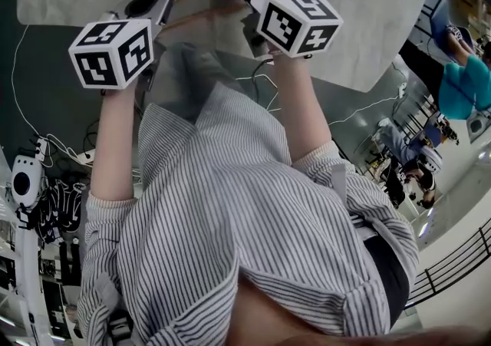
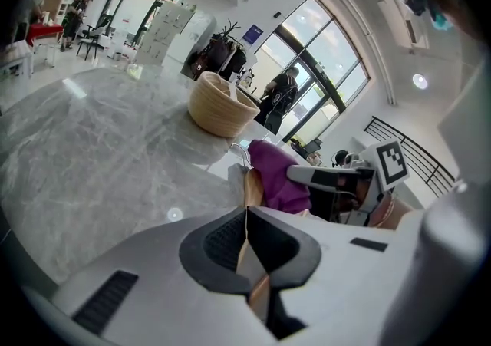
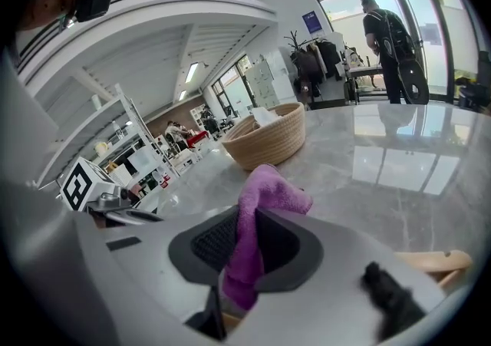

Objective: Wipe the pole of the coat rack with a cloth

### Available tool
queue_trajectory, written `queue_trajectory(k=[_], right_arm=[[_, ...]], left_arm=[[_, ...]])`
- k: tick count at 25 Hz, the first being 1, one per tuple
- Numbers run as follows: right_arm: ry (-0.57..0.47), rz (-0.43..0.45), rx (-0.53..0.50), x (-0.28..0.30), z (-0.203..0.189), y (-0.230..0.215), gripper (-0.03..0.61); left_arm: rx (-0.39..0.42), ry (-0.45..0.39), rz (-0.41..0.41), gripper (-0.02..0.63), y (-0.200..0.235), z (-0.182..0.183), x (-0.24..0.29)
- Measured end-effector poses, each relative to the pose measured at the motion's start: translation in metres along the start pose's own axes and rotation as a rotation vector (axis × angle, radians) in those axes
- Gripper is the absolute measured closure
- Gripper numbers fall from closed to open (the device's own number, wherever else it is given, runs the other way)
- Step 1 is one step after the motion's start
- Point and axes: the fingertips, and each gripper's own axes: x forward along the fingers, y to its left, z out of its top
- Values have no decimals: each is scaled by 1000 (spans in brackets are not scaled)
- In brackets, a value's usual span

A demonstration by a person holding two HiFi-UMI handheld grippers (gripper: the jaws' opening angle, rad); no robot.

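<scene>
Left forearm (image 1: 113,145): bare, stretched straight forward out of a striped shirt (image 1: 230,229), carrying my left gripper (image 2: 247,212) over the near edge of a grey marbled table (image 2: 100,153). Its marker cube (image 1: 111,53) sits at the end nearest me. Left fingers: pressed together on a thin wooden pole (image 2: 251,187), which passes between the pads and runs on ahead of them. Well ahead of those fingers and slightly to their left: a woven basket (image 2: 222,107) standing on the table. Just right of the left fingers and a little ahead: a purple cloth (image 3: 268,187), touching the pole at its side; whether it wraps around the wood I cannot tell. The cloth and the body of the other gripper hide the pole beyond that spot. Right forearm (image 1: 303,118): also bare and extended, reaching slightly further forward than the left and angled inward, so the two sets of fingers come close together. Right gripper (image 3: 245,222): fingers clamped on the cloth, one fold bunched above the pads, a tail hanging below them. Its marker cube (image 1: 295,24) faces up toward my head. Low and to the right of the right fingers: a rounded wooden end (image 3: 433,261), near the tabletop. Far ahead of them, past the table: a person in dark clothes (image 3: 387,30) standing at the glass doors.
</scene>
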Motion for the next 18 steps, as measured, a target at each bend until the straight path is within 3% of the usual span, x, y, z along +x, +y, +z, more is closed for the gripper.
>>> queue_trajectory(k=[18], right_arm=[[34, 49, -73, 5, -13, 20, 512]], left_arm=[[-54, -59, 59, 601, 16, -18, -22]])
